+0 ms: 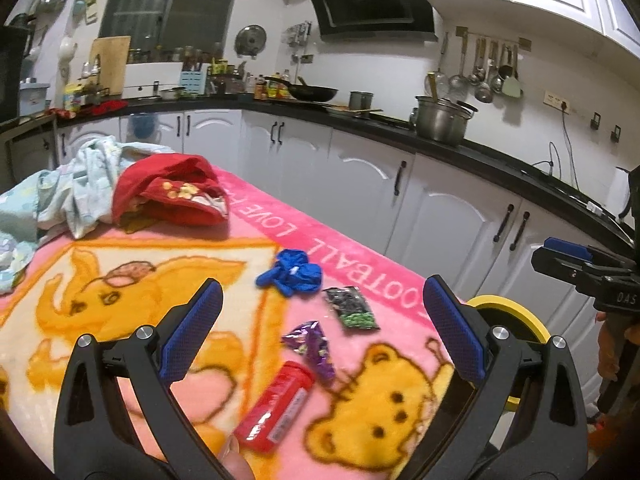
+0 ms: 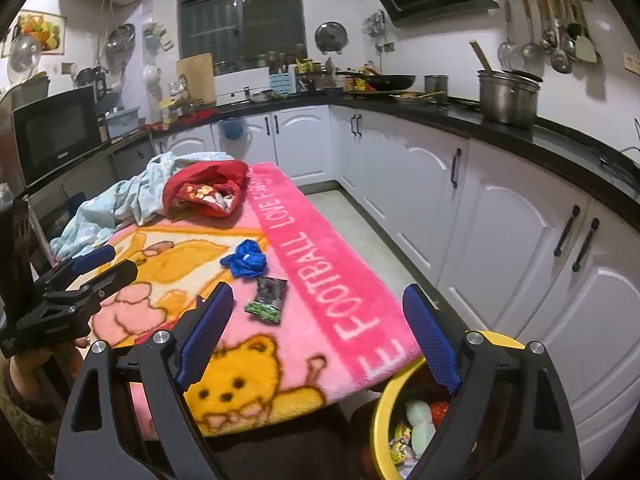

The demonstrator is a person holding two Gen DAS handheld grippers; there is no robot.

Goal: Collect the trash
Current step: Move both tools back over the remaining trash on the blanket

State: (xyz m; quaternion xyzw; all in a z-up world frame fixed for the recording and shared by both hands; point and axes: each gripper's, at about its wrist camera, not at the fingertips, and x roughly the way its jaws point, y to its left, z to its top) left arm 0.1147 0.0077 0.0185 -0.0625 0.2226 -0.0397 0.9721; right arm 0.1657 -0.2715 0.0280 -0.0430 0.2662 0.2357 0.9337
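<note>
On the pink cartoon blanket (image 1: 120, 312) lie a red wrapper (image 1: 276, 406), a purple wrapper (image 1: 314, 346), a black-and-green packet (image 1: 352, 307) and a crumpled blue glove (image 1: 290, 271). My left gripper (image 1: 324, 328) is open and empty, just above the red and purple wrappers. My right gripper (image 2: 320, 340) is open and empty over the blanket's near right corner, above the yellow trash bin (image 2: 404, 436). The glove (image 2: 246, 259) and packet (image 2: 269, 301) show in the right wrist view. The right gripper also shows in the left wrist view (image 1: 580, 264).
A red garment (image 1: 172, 194) and a light blue cloth (image 1: 76, 196) are piled at the blanket's far end. White kitchen cabinets (image 1: 360, 184) with a black counter run along the right. The yellow bin (image 1: 516, 320) holds several pieces of trash.
</note>
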